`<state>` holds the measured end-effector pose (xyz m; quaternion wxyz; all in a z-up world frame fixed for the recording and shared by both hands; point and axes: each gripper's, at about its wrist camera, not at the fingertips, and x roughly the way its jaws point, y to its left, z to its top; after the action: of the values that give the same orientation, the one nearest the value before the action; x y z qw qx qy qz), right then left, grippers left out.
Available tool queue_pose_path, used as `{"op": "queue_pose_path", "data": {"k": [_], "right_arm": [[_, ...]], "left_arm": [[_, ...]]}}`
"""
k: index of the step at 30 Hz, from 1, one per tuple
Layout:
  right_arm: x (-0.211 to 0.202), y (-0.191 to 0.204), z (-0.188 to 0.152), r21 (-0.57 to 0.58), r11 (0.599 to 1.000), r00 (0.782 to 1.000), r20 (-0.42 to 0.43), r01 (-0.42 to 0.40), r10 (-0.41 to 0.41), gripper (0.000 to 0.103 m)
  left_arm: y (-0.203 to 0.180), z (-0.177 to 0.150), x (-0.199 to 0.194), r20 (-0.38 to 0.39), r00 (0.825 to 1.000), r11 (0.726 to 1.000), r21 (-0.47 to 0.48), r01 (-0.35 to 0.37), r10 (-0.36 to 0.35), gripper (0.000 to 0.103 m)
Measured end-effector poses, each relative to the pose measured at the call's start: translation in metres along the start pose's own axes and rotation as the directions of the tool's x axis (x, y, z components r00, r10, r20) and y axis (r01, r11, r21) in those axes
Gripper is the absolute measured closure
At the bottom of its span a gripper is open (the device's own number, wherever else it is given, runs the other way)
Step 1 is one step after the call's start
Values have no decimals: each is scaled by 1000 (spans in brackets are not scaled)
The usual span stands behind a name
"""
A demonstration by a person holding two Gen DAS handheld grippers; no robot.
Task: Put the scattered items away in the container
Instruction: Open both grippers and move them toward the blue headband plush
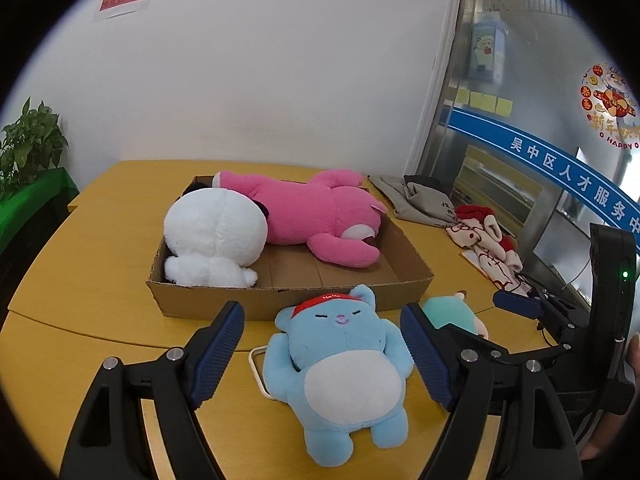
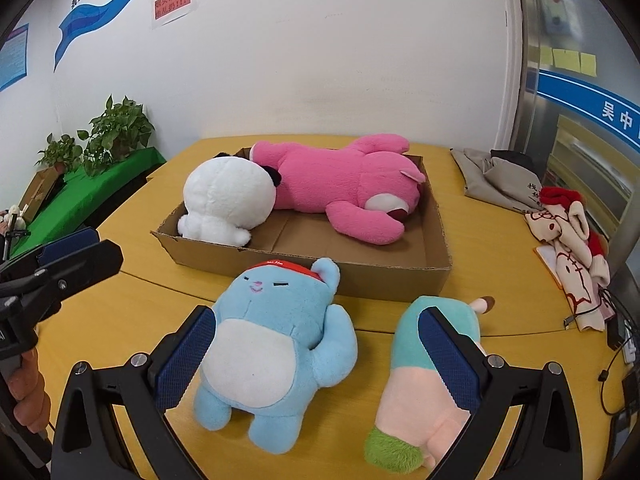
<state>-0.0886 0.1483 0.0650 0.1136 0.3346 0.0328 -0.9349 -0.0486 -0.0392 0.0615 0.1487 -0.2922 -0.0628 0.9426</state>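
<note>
A shallow cardboard box [image 1: 280, 300] [image 2: 360, 276] on the yellow table holds a white panda plush [image 1: 216, 232] [image 2: 228, 200] and a pink bear plush [image 1: 316, 216] [image 2: 344, 188]. A blue plush with a red cap [image 1: 340, 376] [image 2: 272, 352] lies on its back in front of the box. My left gripper [image 1: 324, 356] is open, its pads either side of the blue plush, not touching. A teal, pink and green plush [image 1: 452, 312] [image 2: 416, 380] lies to its right. My right gripper [image 2: 320, 356] is open above both plushes.
A white phone case [image 1: 258, 372] lies partly under the blue plush. Grey cloth [image 1: 408, 200] [image 2: 496, 180] and a red and cream patterned cloth [image 1: 488, 248] [image 2: 572, 240] lie at the table's right. Cables [image 2: 616, 360] trail off the right edge. Potted plants [image 2: 116, 132] stand far left.
</note>
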Motion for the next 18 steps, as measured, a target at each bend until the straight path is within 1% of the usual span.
{"op": "queue_pose_path", "data": {"k": [5, 10, 13, 18], "right_arm": [[4, 0, 0, -7, 1000, 1000, -1, -5, 5, 0], [10, -5, -2, 13, 1000, 1000, -9, -12, 12, 0], [14, -8, -7, 31, 999, 1000, -23, -13, 13, 0], [19, -7, -15, 30, 999, 999, -48, -12, 14, 0]], "left_arm": [[0, -3, 3, -11, 1000, 1000, -1, 0, 0, 23], [2, -6, 5, -26, 1000, 1000, -13, 13, -13, 23], [3, -9, 9, -39, 999, 1000, -4, 13, -13, 23], [4, -11, 17, -56, 998, 999, -17, 35, -36, 23]]}}
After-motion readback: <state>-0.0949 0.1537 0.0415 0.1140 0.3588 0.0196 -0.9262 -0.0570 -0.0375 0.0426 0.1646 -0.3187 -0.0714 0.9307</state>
